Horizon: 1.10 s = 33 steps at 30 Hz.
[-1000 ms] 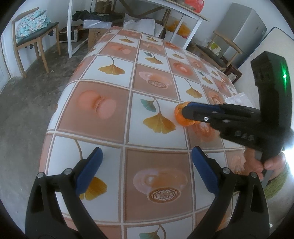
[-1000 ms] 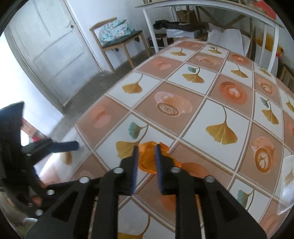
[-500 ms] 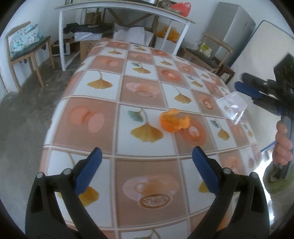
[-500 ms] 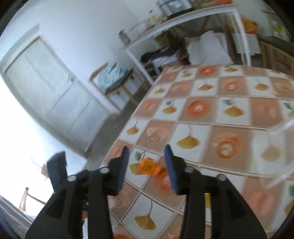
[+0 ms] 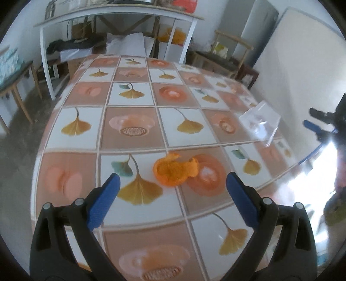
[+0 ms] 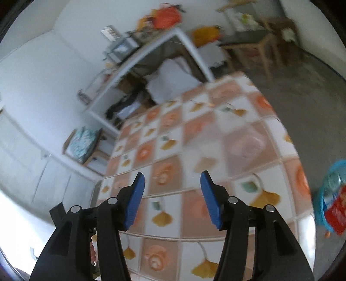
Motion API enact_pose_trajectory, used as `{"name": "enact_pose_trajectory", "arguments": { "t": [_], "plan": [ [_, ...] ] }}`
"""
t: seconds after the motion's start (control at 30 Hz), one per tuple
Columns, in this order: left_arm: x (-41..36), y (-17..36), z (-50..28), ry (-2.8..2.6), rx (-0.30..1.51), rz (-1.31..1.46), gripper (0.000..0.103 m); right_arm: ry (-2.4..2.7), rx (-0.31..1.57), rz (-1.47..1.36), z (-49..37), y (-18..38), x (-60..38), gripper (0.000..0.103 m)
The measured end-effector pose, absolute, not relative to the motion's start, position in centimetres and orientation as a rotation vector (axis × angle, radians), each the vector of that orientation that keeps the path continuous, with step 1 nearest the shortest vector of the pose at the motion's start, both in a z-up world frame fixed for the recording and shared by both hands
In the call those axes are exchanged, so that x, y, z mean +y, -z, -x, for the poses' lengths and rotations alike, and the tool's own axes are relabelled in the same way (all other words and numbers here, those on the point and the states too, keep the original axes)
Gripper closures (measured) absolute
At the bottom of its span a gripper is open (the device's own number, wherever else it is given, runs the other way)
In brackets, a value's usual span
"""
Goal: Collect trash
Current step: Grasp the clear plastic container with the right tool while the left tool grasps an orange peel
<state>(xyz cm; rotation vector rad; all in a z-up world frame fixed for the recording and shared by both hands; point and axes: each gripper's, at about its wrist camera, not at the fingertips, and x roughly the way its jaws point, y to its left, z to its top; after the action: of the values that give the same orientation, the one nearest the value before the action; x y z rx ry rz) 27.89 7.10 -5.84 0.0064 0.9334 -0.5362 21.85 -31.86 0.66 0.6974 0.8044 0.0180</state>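
An orange peel [image 5: 174, 173] lies on the patterned tablecloth [image 5: 134, 129], just ahead of my left gripper [image 5: 172, 202], which is open and empty with the peel between and beyond its blue pads. A clear plastic bag [image 5: 259, 122] lies near the table's right edge. My right gripper [image 6: 172, 198] is open and empty, held above the table; it also shows far right in the left wrist view [image 5: 317, 123]. The right wrist view is blurred.
A blue bin [image 6: 330, 194] holding red packaging stands on the floor off the table's right side. A white shelf frame [image 5: 116, 19], a chair [image 5: 13, 86] and a wooden stool [image 5: 233, 54] stand around the table.
My right gripper let go of the orange peel, opened and pulled away to the right. The left gripper moved closer to the peel.
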Motion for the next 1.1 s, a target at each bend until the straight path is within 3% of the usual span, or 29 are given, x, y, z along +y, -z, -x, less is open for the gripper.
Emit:
{"name": "enact_pose_trajectory", "arguments": {
  "t": [0.13, 0.23, 0.53, 0.63, 1.1],
  "plan": [
    [5.9, 6.4, -28.8, 0.532, 0.963, -0.030, 0.009, 0.045, 0.870, -0.805, -22.8, 1.5, -34.2, 0.050],
    [6.5, 6.3, -29.1, 0.542, 0.990, 0.046, 0.013, 0.067, 0.894, -0.880, -23.8, 3.0, -35.4, 0.044],
    [9.1, 7.2, -30.7, 0.494, 1.057, 0.252, 0.041, 0.166, 0.947, -1.089, -27.1, 6.4, -37.9, 0.036],
    [9.0, 7.7, -31.1, 0.484, 1.072, 0.253, 0.048, 0.209, 0.956, -1.117, -28.4, 6.6, -38.1, 0.022],
    [7.8, 8.4, -30.5, 0.496, 1.106, 0.186, 0.078, 0.223, 1.197, -0.769, -39.2, 8.5, -35.6, 0.019]
  ]
}}
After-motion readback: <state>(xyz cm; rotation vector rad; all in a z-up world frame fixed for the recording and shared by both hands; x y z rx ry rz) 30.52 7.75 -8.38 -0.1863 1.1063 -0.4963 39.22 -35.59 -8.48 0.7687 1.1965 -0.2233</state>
